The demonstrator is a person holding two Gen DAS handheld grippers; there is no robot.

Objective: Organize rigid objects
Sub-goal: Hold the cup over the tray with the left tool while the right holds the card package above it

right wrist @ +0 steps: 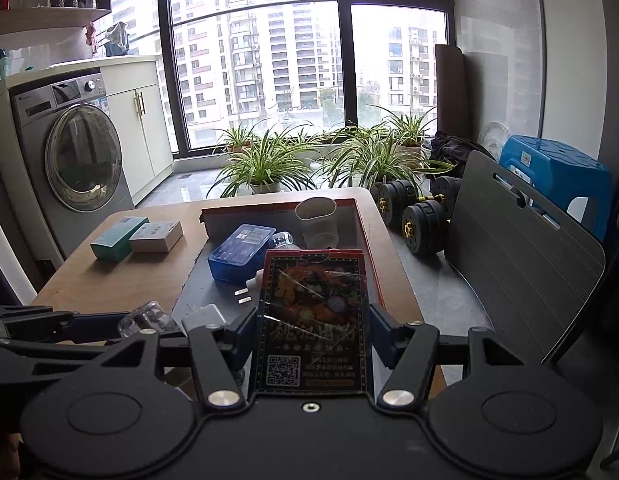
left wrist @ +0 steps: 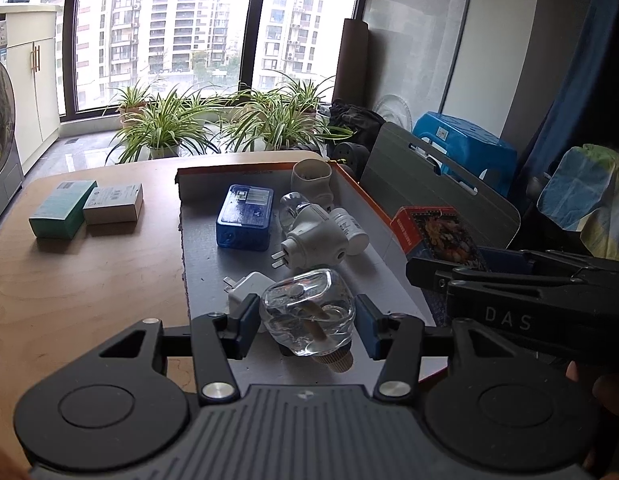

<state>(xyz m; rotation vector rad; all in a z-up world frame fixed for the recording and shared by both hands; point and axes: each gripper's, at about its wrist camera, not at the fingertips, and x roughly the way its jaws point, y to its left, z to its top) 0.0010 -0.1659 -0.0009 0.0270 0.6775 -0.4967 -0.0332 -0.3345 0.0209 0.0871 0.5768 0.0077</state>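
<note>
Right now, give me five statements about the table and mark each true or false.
1. The left tongs hold a clear bottle. True.
2. The right tongs are empty. False: they grip a red box.
3. The blue case lies in the tray. True.
4. Two small boxes sit inside the tray. False: they rest on the bare table, left of it.
5. The white cup lies on its side. False: it stands upright.

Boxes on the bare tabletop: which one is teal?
The teal box, leftmost and outermost; its neighbour, the white-and-tan box, lies between it and the tray.
</note>
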